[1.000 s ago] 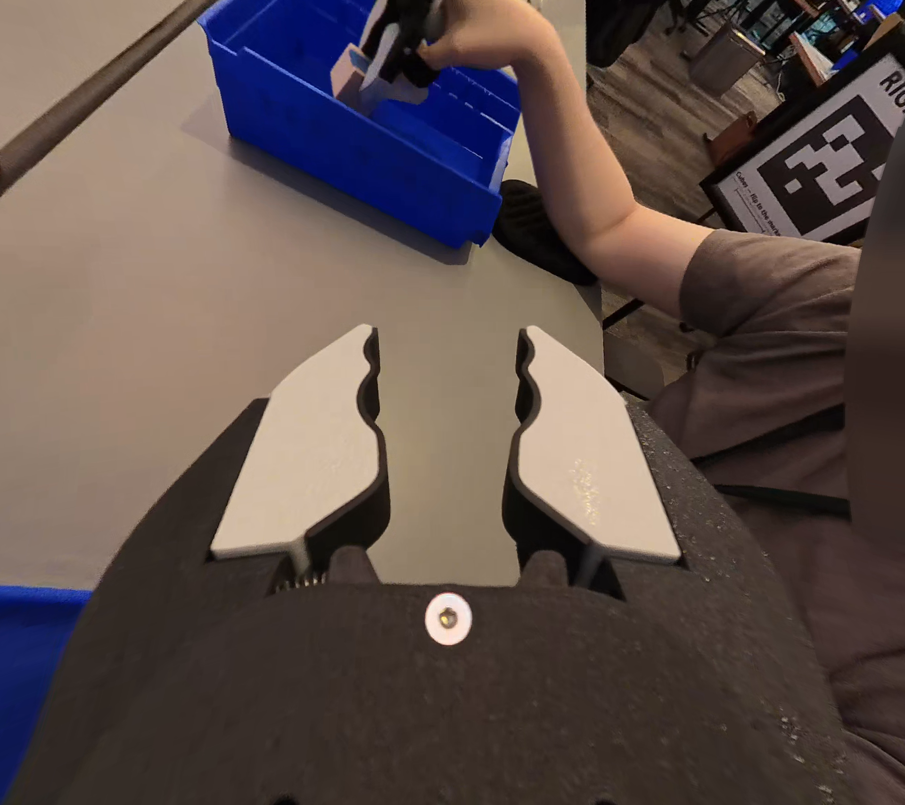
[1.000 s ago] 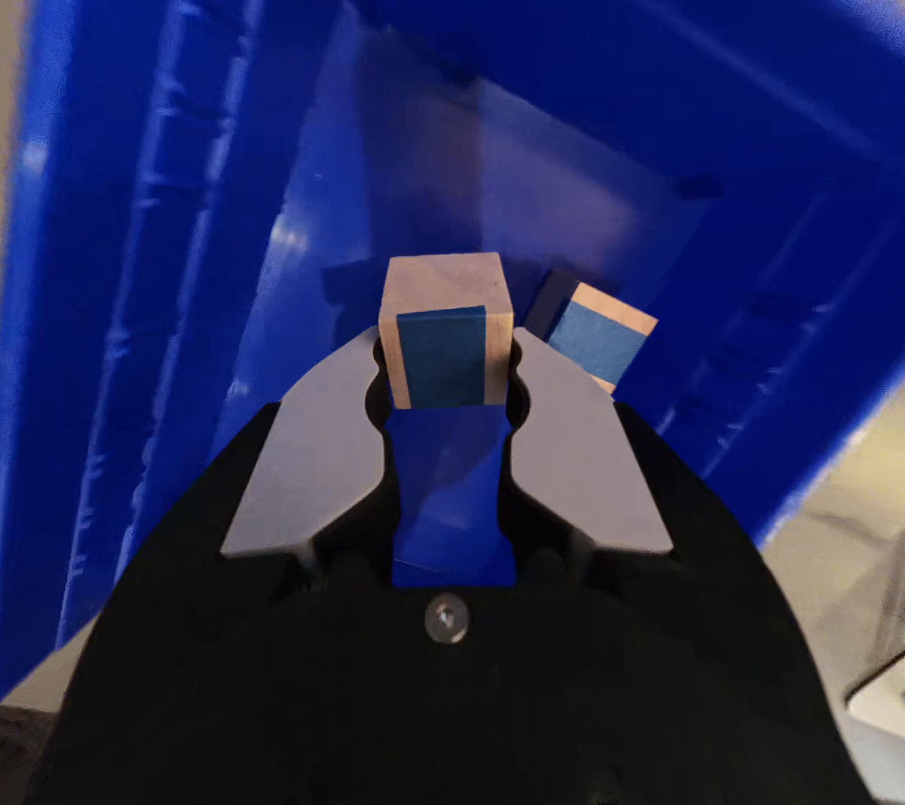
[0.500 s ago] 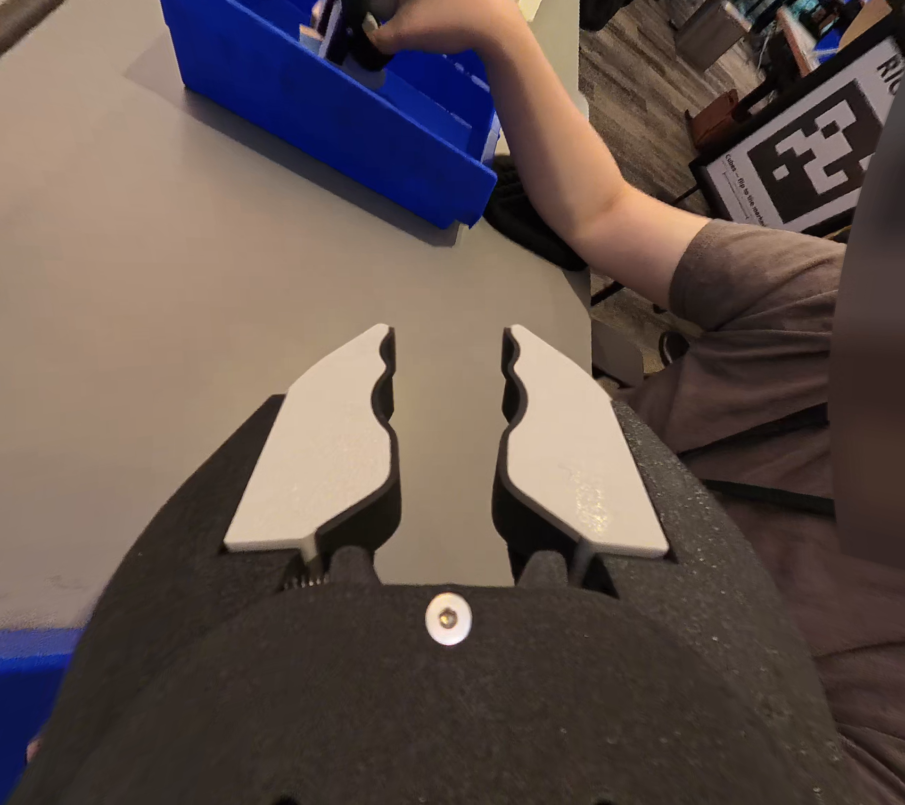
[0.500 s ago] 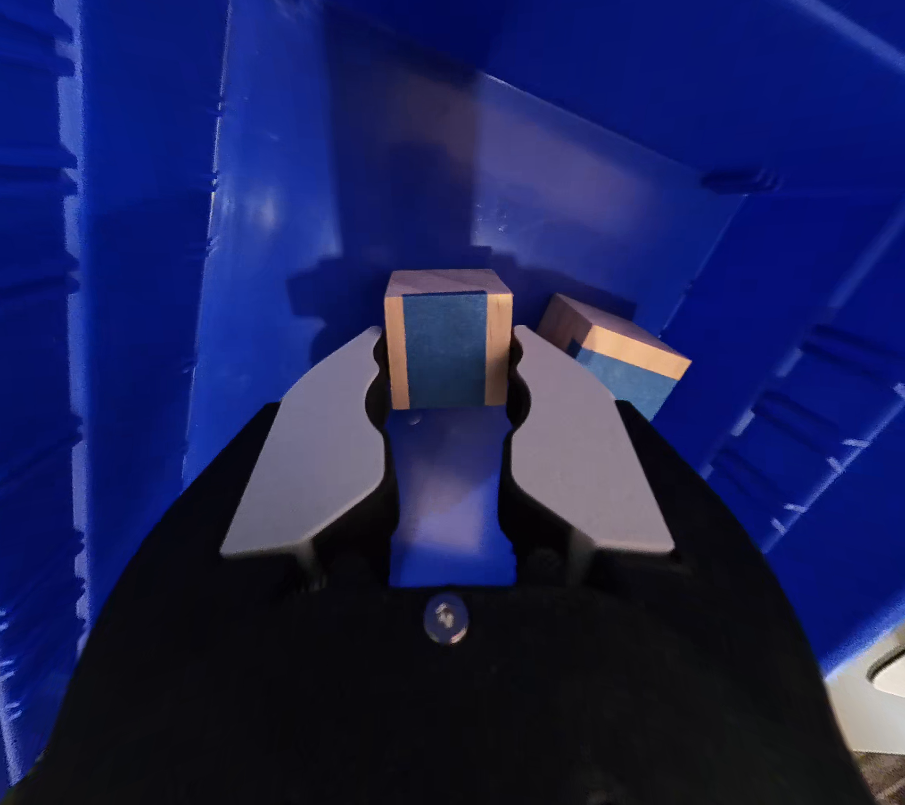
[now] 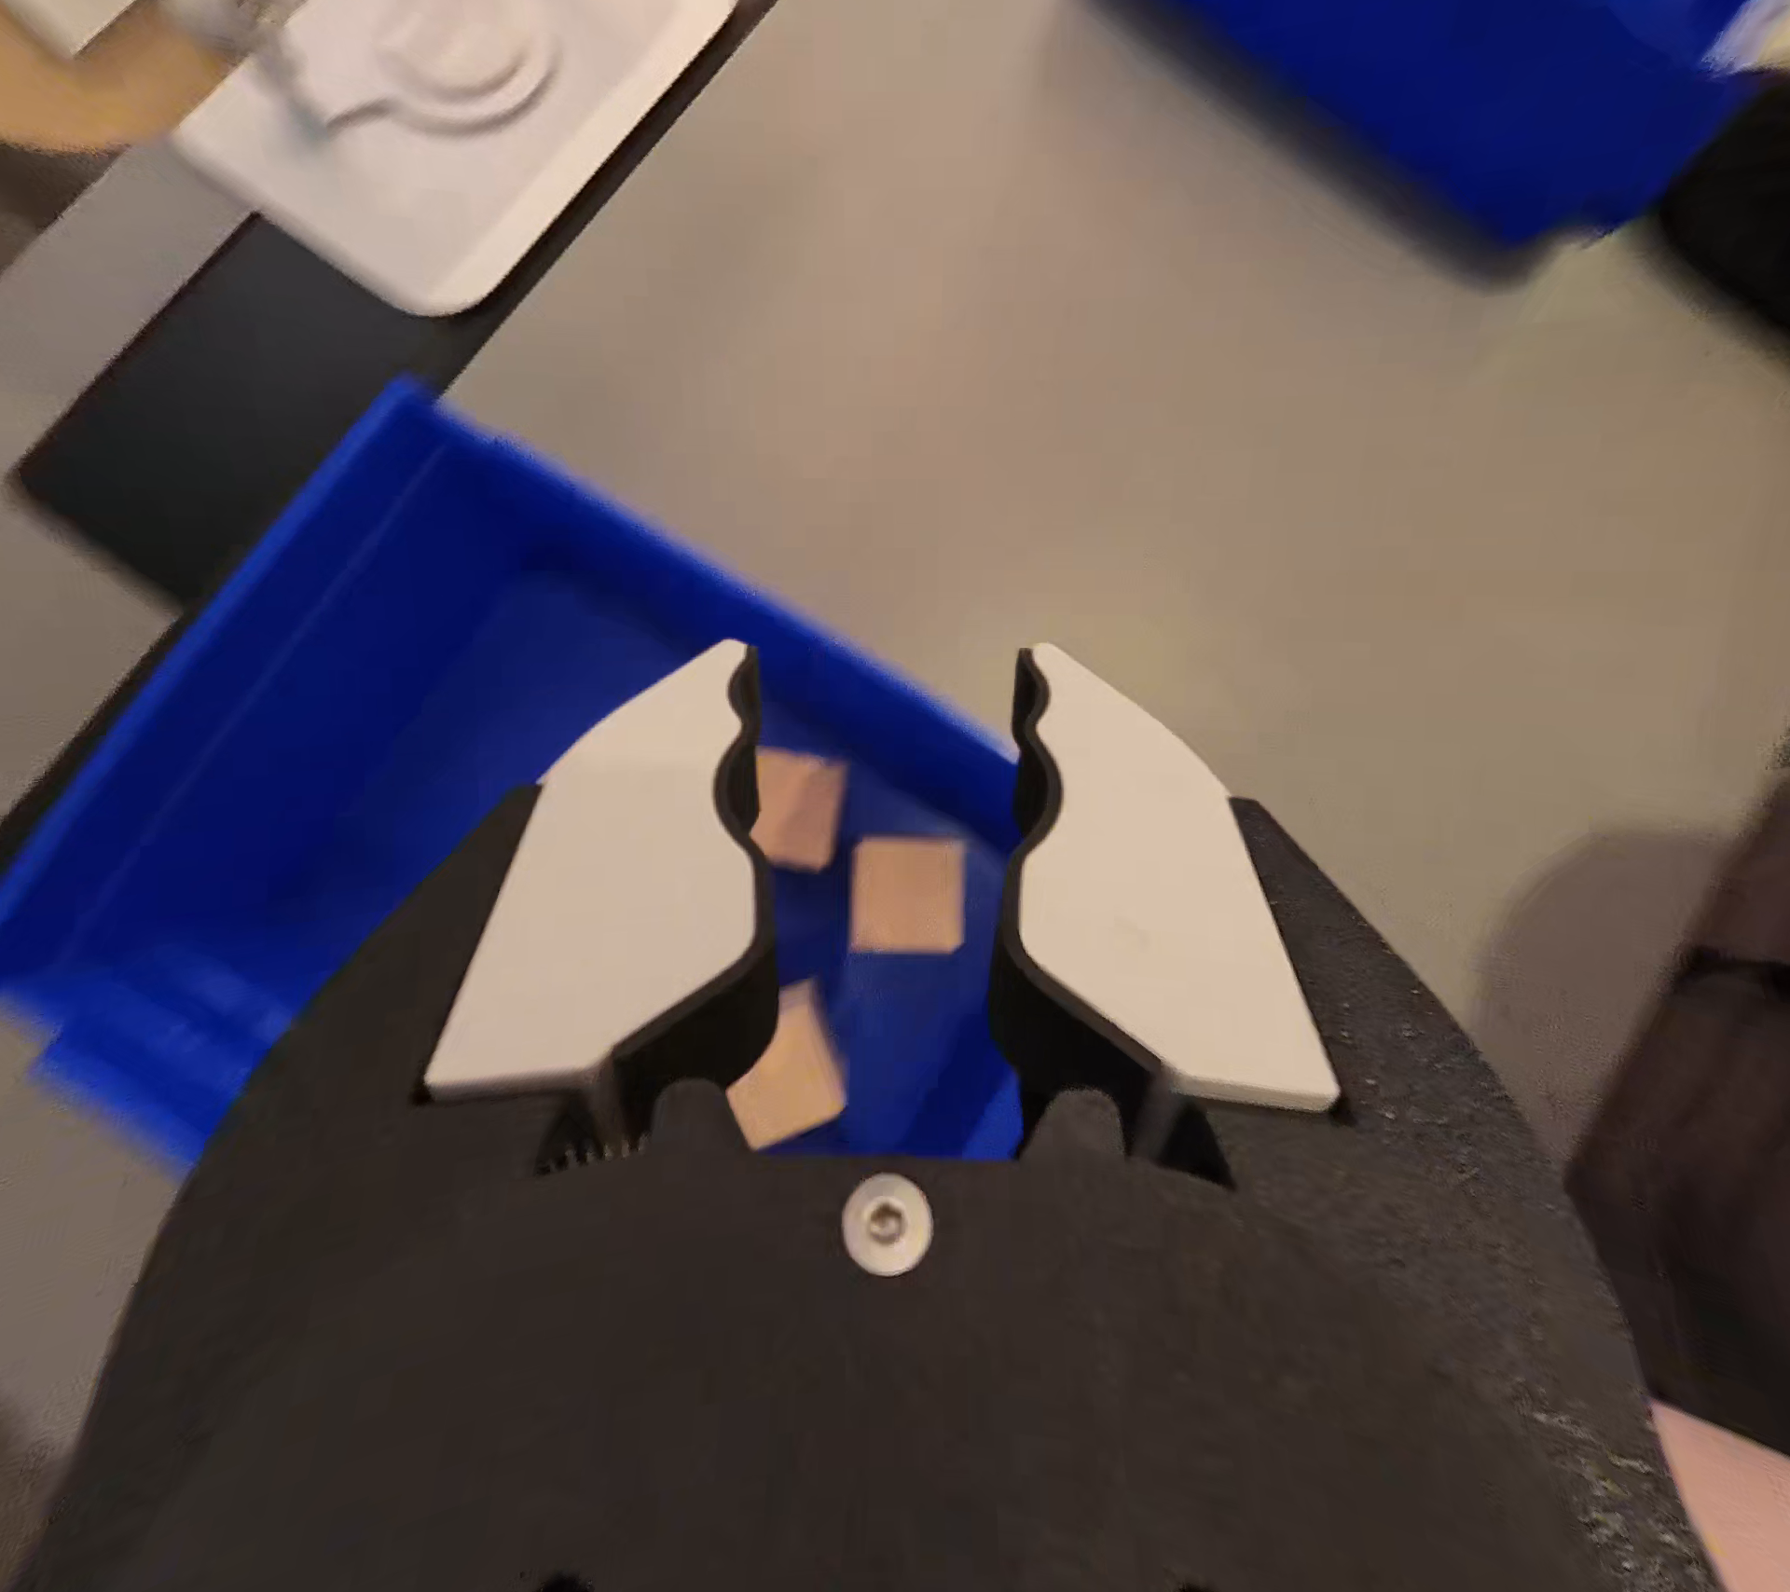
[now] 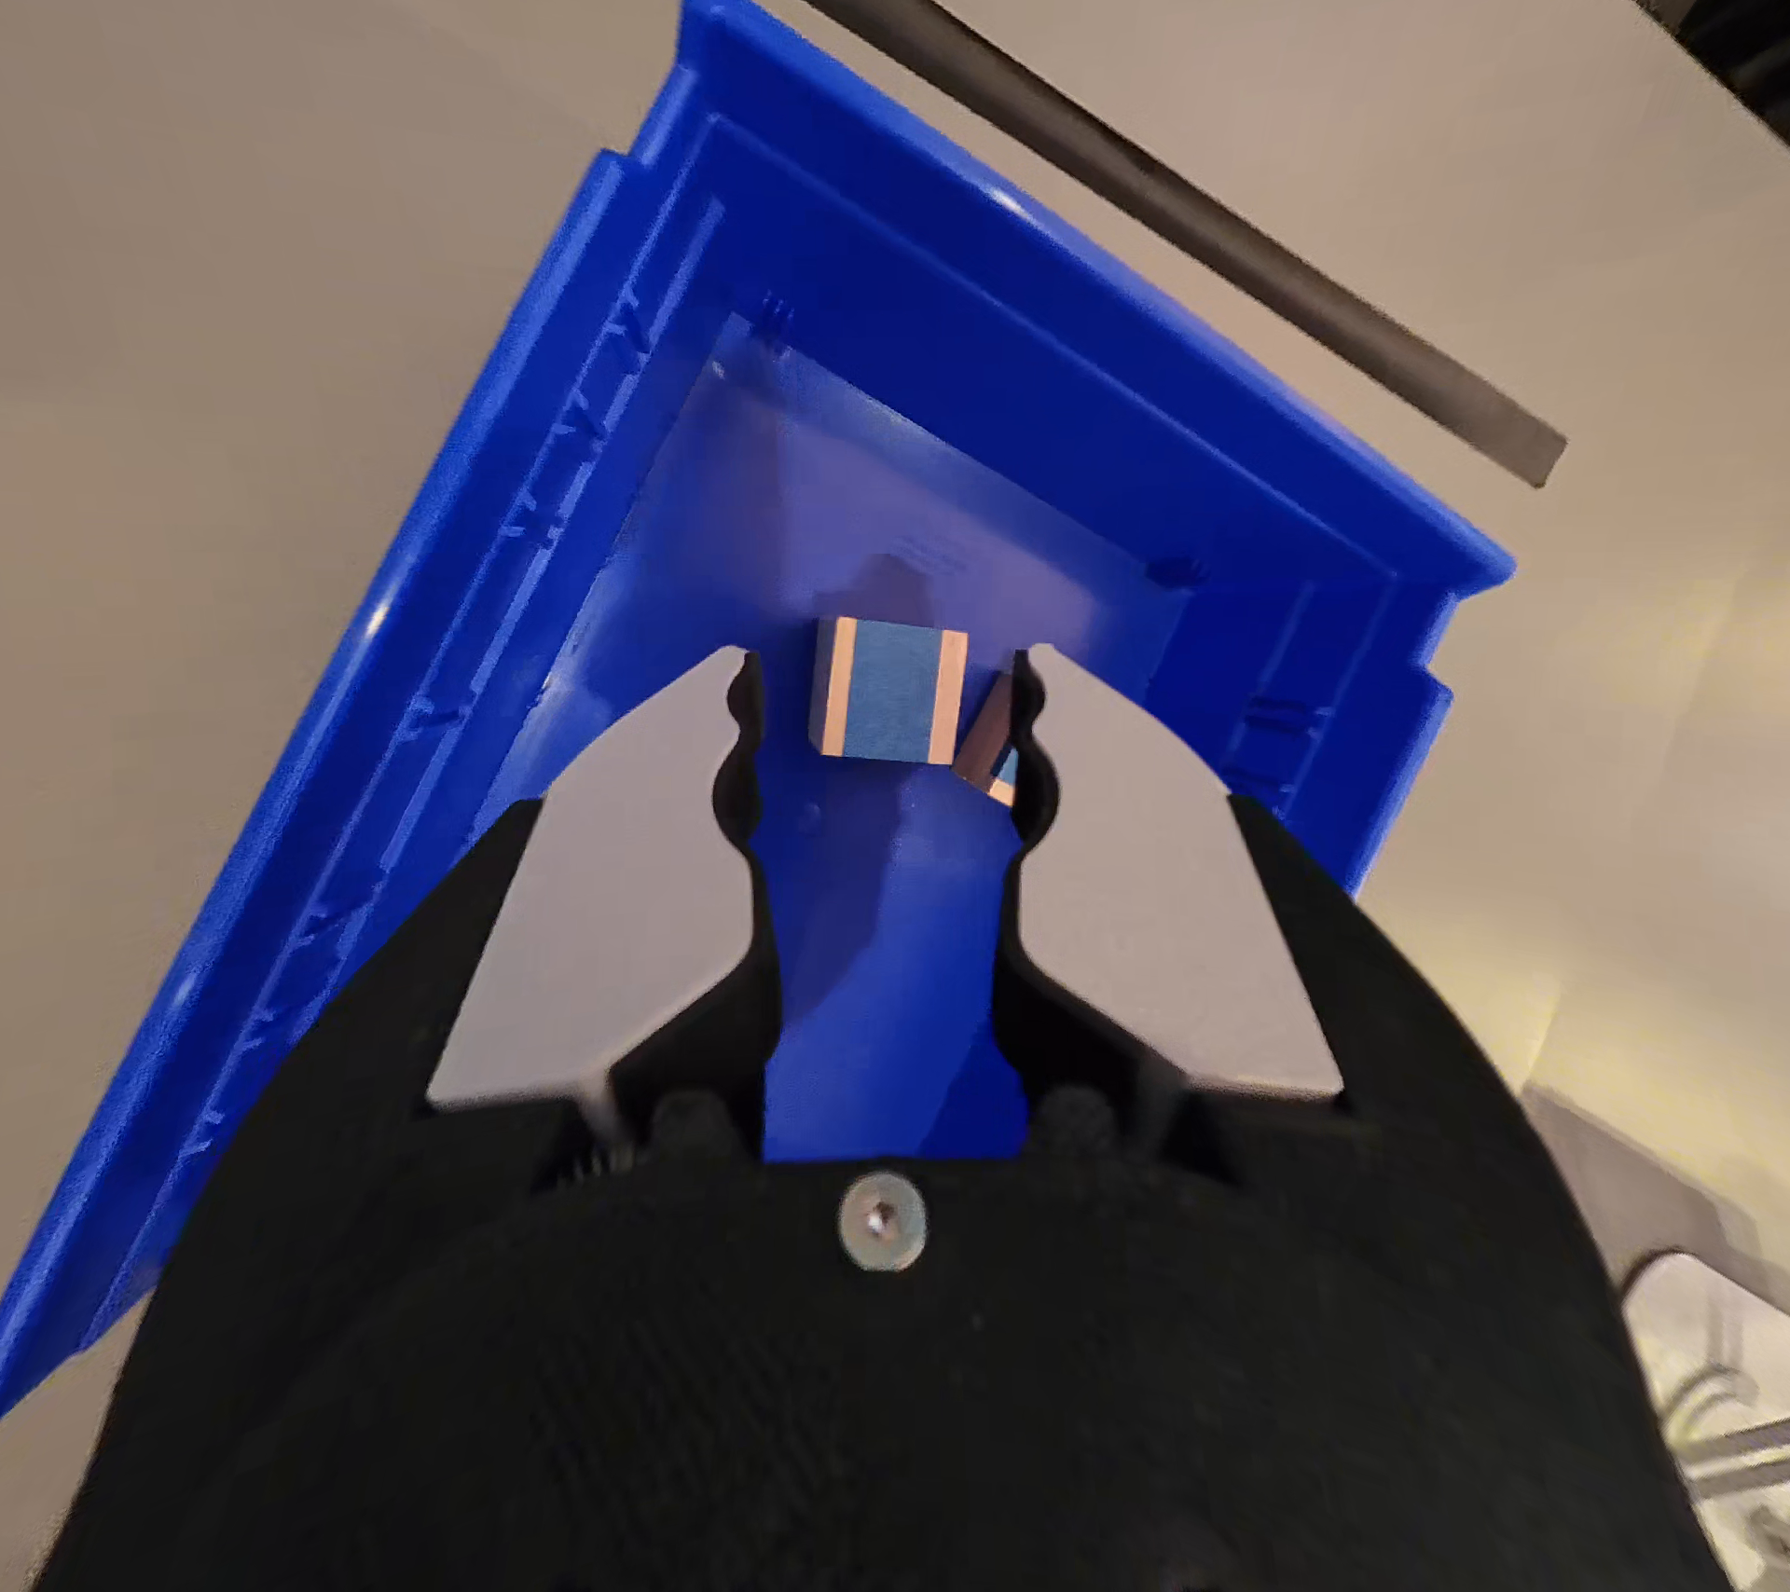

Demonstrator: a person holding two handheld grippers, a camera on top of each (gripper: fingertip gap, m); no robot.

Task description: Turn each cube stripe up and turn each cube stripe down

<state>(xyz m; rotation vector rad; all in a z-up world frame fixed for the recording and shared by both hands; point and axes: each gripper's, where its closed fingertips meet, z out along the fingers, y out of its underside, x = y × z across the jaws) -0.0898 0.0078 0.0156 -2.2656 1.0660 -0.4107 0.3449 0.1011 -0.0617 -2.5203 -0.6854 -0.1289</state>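
Observation:
My left gripper (image 5: 883, 659) is open and empty above a blue bin (image 5: 291, 674). Three wooden cubes lie in that bin with plain faces up, one (image 5: 909, 897) between my fingers, one (image 5: 799, 810) beside it and one (image 5: 785, 1071) nearer. The view is blurred. My right gripper (image 6: 886, 655) is open and empty, raised above a second blue bin (image 6: 969, 267). On that bin's floor a cube (image 6: 889, 703) lies with its blue stripe up. A second cube (image 6: 993, 747) leans tilted beside it, partly hidden by my right finger.
Both bins stand on a grey table (image 5: 1114, 432). The other blue bin (image 5: 1404, 25) shows at the far right of the left wrist view. A white tray-like object (image 5: 455, 93) sits beyond a dark strip (image 6: 1114, 151) at the table's edge.
My right gripper let go of the striped cube, opened and rose out of the bin. My left gripper swung from the bare table over to the bin with plain-faced cubes.

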